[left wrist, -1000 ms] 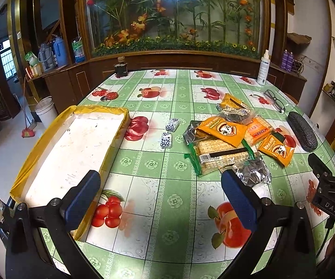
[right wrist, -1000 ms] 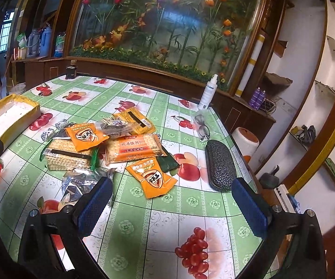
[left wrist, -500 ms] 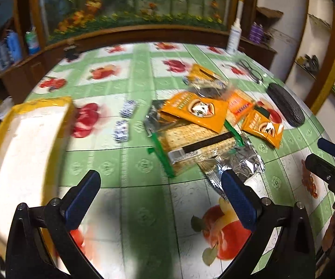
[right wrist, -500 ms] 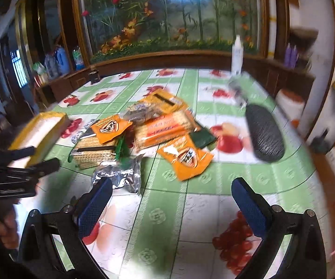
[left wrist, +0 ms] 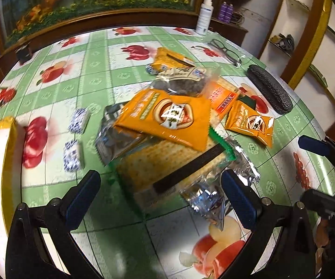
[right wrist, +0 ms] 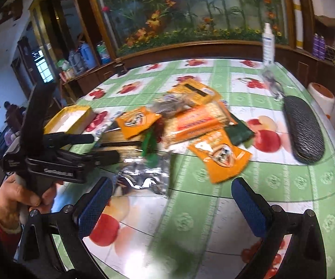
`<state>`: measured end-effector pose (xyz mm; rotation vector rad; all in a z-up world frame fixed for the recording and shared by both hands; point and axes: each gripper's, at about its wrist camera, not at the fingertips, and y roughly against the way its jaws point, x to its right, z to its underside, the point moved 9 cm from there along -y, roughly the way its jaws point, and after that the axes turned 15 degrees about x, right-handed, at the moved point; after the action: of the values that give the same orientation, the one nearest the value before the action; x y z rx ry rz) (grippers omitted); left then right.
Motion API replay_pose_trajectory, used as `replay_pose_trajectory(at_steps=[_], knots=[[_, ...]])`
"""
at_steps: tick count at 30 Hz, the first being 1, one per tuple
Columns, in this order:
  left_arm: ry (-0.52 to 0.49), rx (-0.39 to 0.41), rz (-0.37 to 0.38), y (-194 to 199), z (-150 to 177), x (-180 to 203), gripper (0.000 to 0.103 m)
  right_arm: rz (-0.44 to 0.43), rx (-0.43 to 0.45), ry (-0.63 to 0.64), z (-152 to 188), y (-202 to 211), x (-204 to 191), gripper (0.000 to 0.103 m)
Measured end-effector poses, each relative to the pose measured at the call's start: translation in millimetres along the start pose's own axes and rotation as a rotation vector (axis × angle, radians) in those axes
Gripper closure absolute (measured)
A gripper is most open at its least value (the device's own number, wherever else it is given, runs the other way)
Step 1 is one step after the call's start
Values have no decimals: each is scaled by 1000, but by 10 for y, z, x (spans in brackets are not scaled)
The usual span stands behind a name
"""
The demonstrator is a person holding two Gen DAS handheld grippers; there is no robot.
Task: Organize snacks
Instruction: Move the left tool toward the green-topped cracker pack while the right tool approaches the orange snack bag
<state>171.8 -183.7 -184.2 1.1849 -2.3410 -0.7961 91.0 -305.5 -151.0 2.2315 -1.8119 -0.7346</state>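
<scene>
A heap of snacks lies on the green fruit-print tablecloth. In the left wrist view a clear cracker pack [left wrist: 167, 162] sits between the open fingers of my left gripper [left wrist: 160, 200], just ahead of the tips. A large orange packet [left wrist: 167, 118] lies on the pack. A silver foil packet [left wrist: 214, 193] is by the right finger, and a smaller orange packet [left wrist: 251, 123] lies further right. My right gripper [right wrist: 172, 209] hovers open over the table, with the foil packet [right wrist: 144, 176] and an orange packet [right wrist: 221, 153] ahead. The left gripper [right wrist: 97, 147] shows there, its jaws apart at the cracker pack [right wrist: 121, 144].
A yellow-rimmed tray [left wrist: 7, 153] with a white floor stands at the left. Two small blue-and-white sweets [left wrist: 79, 121] lie between the tray and the heap. A black glasses case [left wrist: 269, 90], spectacles [left wrist: 223, 51] and a spray bottle [left wrist: 204, 16] occupy the right and far side. A hand [right wrist: 16, 197] holds the left gripper.
My left gripper has swung right, away from the tray, and closed in on the cracker pack. My right gripper has turned left toward the heap. Both stay open.
</scene>
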Motion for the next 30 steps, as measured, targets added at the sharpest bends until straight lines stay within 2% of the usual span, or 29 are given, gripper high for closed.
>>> replay_pose_trajectory(at_steps=[3, 8, 13, 14, 16, 18, 21, 27, 30], knots=[[-50, -22, 6, -89, -22, 72, 0, 24, -3, 38, 6, -22, -11, 1], [-124, -52, 36, -156, 39, 204, 0, 41, -19, 20, 52, -12, 121, 1], [-172, -86, 185, 72, 236, 500, 0, 27, -24, -4, 85, -16, 157, 1], [-195, -73, 183, 118, 234, 530, 0, 27, -24, -2, 86, -20, 158, 1], [-226, -32, 131, 149, 141, 518, 0, 33, -30, 4, 99, -46, 165, 1], [-206, -18, 128, 106, 33, 477, 0, 32, -41, 0, 117, -71, 162, 1], [-186, -53, 129, -92, -52, 404, 0, 29, -39, -6, 112, -56, 161, 1], [-228, -88, 146, -298, -22, 456, 0, 54, -6, 36, -2, -113, 336, 1], [-226, -77, 176, -277, -24, 481, 0, 22, -35, 37, -56, -281, 417, 8]])
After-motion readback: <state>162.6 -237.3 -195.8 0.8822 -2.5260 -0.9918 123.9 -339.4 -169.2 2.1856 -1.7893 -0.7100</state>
